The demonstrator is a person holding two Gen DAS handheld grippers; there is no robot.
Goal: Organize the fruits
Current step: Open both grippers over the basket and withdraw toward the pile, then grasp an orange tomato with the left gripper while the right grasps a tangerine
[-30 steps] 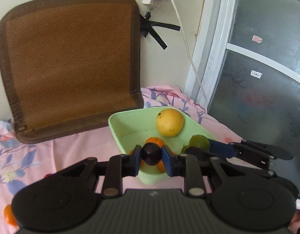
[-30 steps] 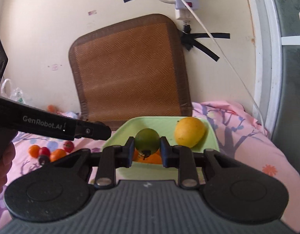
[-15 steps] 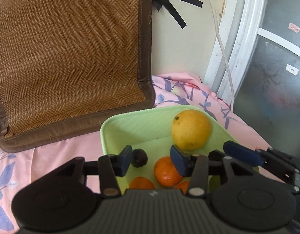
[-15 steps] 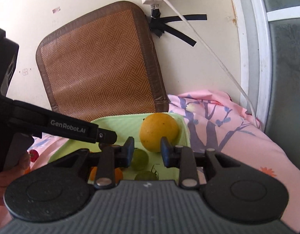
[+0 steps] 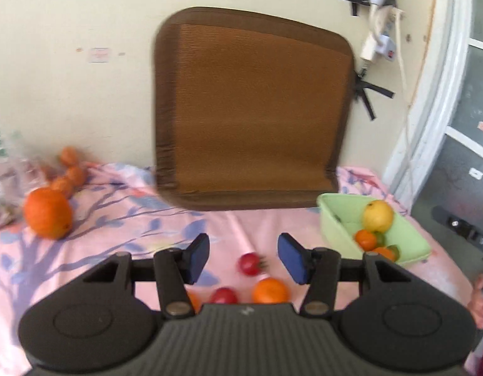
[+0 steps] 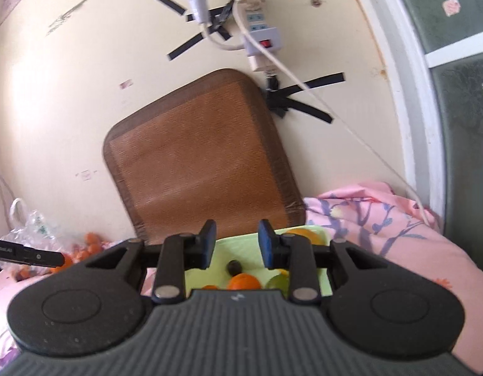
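Note:
My left gripper (image 5: 244,257) is open and empty above the pink sheet. Below it lie a red tomato (image 5: 249,263), another red tomato (image 5: 224,295) and a small orange (image 5: 270,290). The green bowl (image 5: 411,232) sits to its right with a yellow fruit (image 5: 378,215) and small oranges (image 5: 365,239). My right gripper (image 6: 236,247) is open and empty above the green bowl (image 6: 241,247), which holds a dark fruit (image 6: 233,266), an orange (image 6: 244,282) and a green fruit (image 6: 277,281).
A brown woven cushion (image 5: 254,109) leans on the wall behind the bed. A large orange (image 5: 48,212) and smaller oranges (image 5: 72,175) lie at the far left beside a plastic bag (image 5: 3,169). A window frame (image 5: 435,94) stands at right.
Both grippers let go of their fruit into the bowl. The left gripper swung left and back, over the loose fruit on the sheet. The right gripper rose and opened wider.

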